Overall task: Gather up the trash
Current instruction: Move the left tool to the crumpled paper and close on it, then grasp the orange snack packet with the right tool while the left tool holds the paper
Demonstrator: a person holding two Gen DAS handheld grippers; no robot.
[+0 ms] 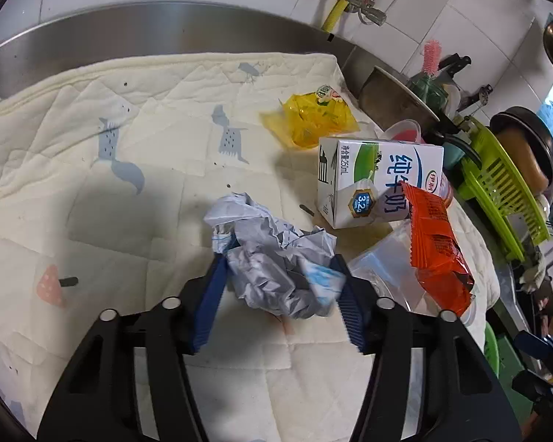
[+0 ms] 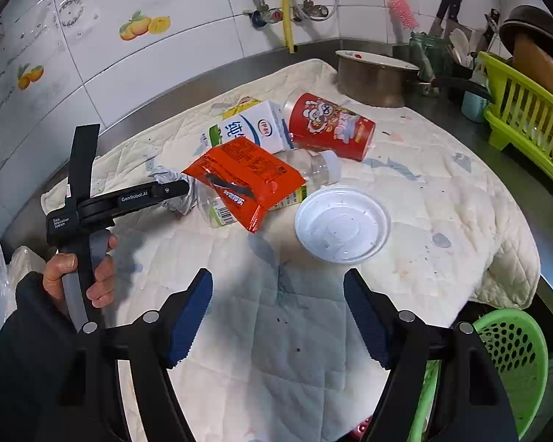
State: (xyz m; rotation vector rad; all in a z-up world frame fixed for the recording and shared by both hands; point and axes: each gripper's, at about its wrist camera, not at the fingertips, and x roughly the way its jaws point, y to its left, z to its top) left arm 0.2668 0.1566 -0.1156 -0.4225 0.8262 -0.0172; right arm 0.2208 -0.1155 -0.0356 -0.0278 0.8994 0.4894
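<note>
My left gripper point(image 1: 280, 261) is shut on a crumpled grey-white paper wad point(image 1: 272, 265), its blue pads pressing both sides, just above the quilted cream cloth point(image 1: 129, 169). Beside it lie a white milk carton point(image 1: 376, 180), an orange snack wrapper point(image 1: 435, 246), a clear plastic bottle point(image 1: 383, 269) and a yellow wrapper point(image 1: 309, 118). My right gripper point(image 2: 278, 283) is open and empty over the cloth point(image 2: 442, 199). Ahead of it are a white round lid point(image 2: 341, 224), the orange wrapper point(image 2: 247, 176), the bottle point(image 2: 313, 169), the milk carton point(image 2: 254, 129) and a red cup point(image 2: 328, 125). The left gripper point(image 2: 177, 188) shows at left.
A metal pot point(image 2: 372, 77), a green dish rack point(image 2: 527, 118) and a jar of utensils point(image 2: 427, 51) stand at the back right. A green perforated basket point(image 2: 512, 361) sits below the counter edge at right. Tiled wall with pipes point(image 2: 285, 7) is behind.
</note>
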